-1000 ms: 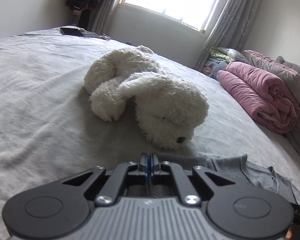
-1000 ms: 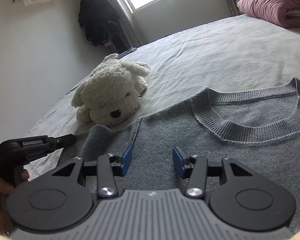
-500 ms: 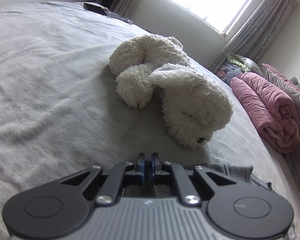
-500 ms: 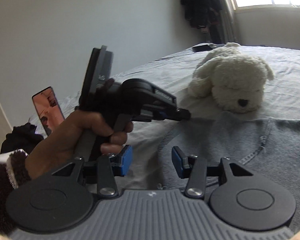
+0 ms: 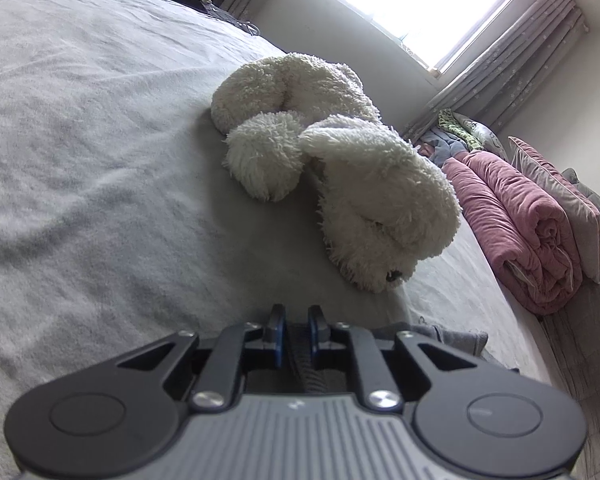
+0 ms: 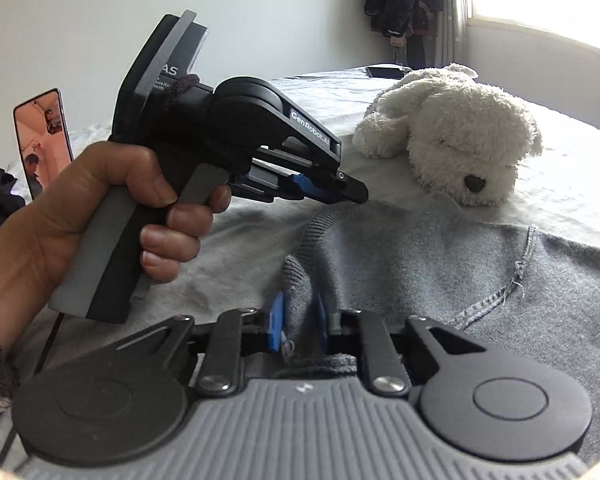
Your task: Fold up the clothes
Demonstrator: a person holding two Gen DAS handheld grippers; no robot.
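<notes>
Within the last second the right gripper (image 6: 298, 326) is narrowed onto the sweater (image 6: 440, 264) sleeve cuff, while the left gripper (image 5: 296, 330), slightly parted, is raised empty, so a sleeve fold seems readied.

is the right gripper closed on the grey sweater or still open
Shut on it. In the right wrist view the right gripper has a bunched ridge of the grey sweater pinched between its blue pads, the cloth filling the gap.

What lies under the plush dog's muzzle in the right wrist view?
The plush dog rests on the grey bedsheet; its muzzle touches the grey sweater edge. Any overlap beneath is hidden.
</notes>
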